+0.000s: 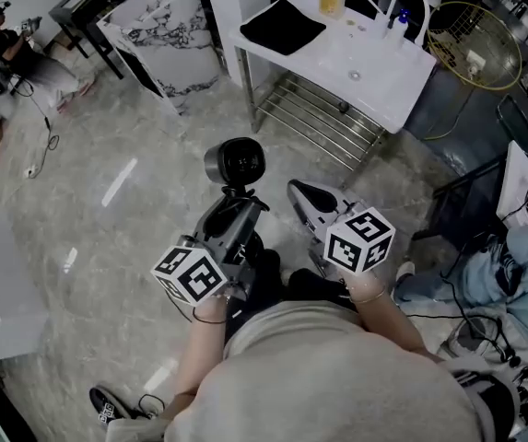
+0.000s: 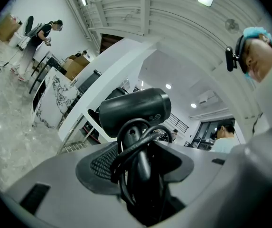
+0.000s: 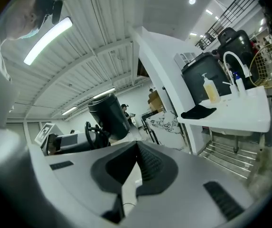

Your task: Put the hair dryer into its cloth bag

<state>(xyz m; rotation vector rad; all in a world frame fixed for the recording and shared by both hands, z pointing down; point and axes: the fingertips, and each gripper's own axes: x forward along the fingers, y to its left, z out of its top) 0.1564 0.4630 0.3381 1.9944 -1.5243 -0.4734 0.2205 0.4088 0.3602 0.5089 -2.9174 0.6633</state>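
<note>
I am holding the hair dryer (image 1: 234,164) in the left hand-held gripper (image 1: 238,215), which is pinching it by the handle w/ the cable (image 2: 128,148) coiled round that handle and caught between the pads; the barrel is standing above the jaws. The right hand-held gripper (image 1: 302,193) is carrying nothing, jaws pressed together. The dark folded item on the white worktop (image 1: 374,72), which I am taking to be the cloth bag (image 1: 282,24), is lying flat and untouched, well apart from both tools, so approx. none of the insertion is done. Risks from here: (1) the pads are bearing partly on cable loops, not only on the rigid handle, so the dryer could be rotating or slipping in the grip during the reach; (2) a loose loop could be snagging the bag mouth; (3) the bag is limp, so the right tool, once opened, may be pinching both layers and closing the mouth instead of spreading it; (4) a drop here means a fall to the hard floor (image 1: 134,182). Pose: I am standing back from the worktop w/ both forearms out in front of my torso, left tool pointing approx. level toward the worktop, right tool just beside it, tipped slightly nose-down.
</note>
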